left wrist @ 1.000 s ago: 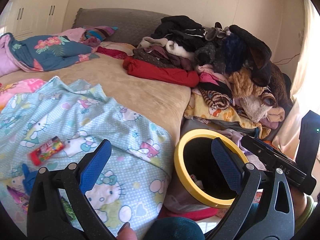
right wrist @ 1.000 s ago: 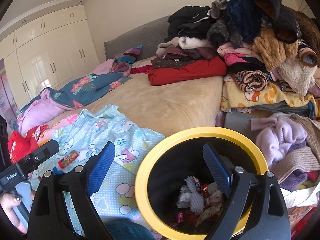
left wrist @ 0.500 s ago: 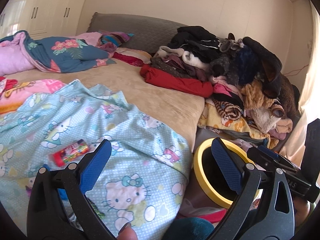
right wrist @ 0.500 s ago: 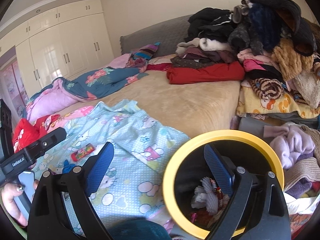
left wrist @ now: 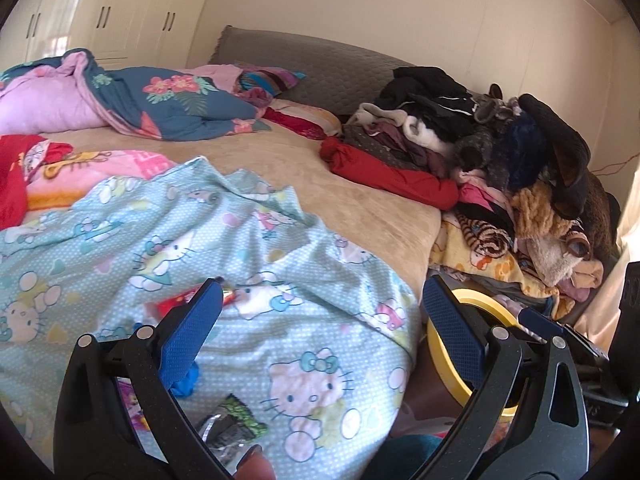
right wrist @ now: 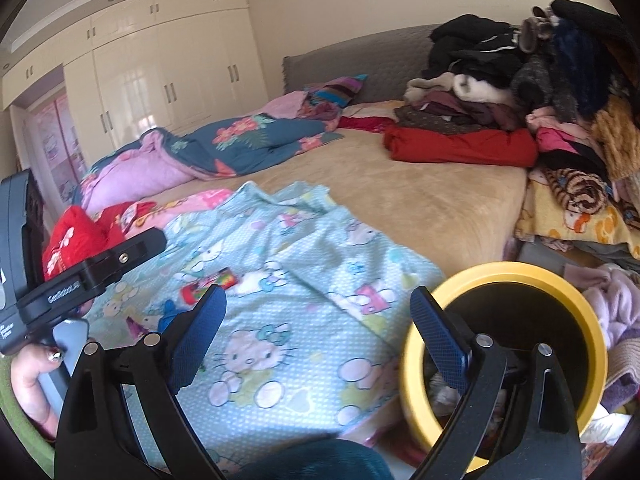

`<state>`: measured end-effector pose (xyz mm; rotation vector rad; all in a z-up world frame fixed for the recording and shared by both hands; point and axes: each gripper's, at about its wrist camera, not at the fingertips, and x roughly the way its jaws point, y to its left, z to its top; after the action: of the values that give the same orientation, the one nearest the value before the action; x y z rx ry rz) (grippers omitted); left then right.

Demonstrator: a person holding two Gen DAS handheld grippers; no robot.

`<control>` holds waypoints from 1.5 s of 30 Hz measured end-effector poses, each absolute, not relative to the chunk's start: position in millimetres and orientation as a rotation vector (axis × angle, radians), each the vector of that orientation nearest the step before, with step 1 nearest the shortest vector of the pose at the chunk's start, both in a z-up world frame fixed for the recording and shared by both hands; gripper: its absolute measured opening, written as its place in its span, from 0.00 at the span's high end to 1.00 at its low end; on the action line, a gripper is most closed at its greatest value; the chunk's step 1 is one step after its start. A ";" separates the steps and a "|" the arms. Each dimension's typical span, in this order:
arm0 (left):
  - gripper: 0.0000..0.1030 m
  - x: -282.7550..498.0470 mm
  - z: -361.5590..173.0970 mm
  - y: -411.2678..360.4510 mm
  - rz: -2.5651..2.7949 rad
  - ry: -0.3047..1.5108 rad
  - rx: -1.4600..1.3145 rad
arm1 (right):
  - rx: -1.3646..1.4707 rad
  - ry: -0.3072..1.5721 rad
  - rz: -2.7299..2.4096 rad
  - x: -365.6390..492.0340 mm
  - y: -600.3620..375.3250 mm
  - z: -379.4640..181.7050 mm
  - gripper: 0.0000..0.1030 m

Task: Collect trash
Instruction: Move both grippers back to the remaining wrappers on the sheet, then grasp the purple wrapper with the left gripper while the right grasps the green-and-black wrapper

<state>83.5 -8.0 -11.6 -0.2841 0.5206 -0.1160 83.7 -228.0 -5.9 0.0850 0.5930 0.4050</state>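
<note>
A red candy wrapper (left wrist: 188,301) (right wrist: 210,283) lies on the light-blue cartoon-cat sheet (left wrist: 248,264) (right wrist: 288,280), just beyond my left gripper's left pad. A dark crumpled wrapper (left wrist: 228,424), a blue scrap (left wrist: 186,380) and a purple wrapper (left wrist: 130,404) lie nearer, low on the sheet. The yellow-rimmed bin (right wrist: 504,352) (left wrist: 472,344) stands beside the bed at lower right, with trash inside. My left gripper (left wrist: 320,320) is open and holds nothing above the sheet. My right gripper (right wrist: 316,320) is open too, with its right finger over the bin's rim.
A tall heap of clothes (left wrist: 500,152) (right wrist: 540,92) fills the bed's right side. A floral blue and pink quilt (left wrist: 132,100) lies at the back left, red cloth (right wrist: 76,236) at the left. White wardrobes (right wrist: 140,80) line the far wall. A hand (right wrist: 32,380) holds the left tool.
Both grippers have swung left, away from the bin and toward the sheet. The bin has slid to the right edge of both views, and the red wrapper now sits close to the left gripper.
</note>
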 end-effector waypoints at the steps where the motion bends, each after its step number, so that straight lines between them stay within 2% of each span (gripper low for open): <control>1: 0.11 83.3 -11.9 -5.2 -0.110 0.520 -0.287 | 0.081 0.596 0.415 82.3 -223.6 -7.0 0.12; 16: 0.11 84.9 -26.1 46.7 -0.026 0.540 -0.348 | -0.001 0.674 0.563 80.3 -152.6 -27.1 0.12; 33: 0.11 73.1 -70.9 122.6 0.107 0.665 -0.444 | -0.066 0.842 0.685 91.9 -86.3 -67.9 0.12; 36: 0.15 69.6 -79.5 131.7 0.111 0.693 -0.471 | -0.074 0.893 0.699 96.9 -73.5 -80.0 0.13; 42: 0.27 61.6 -102.0 144.2 0.092 0.762 -0.546 | -0.114 0.999 0.713 107.1 -48.7 -110.0 0.21; 45: 0.35 57.7 -110.1 146.5 0.068 0.789 -0.576 | -0.107 1.074 0.728 112.8 -42.4 -128.6 0.35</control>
<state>57.7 146.5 -110.1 -0.5758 0.7890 0.0677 112.8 -42.4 -128.6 -0.1065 1.0744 0.7284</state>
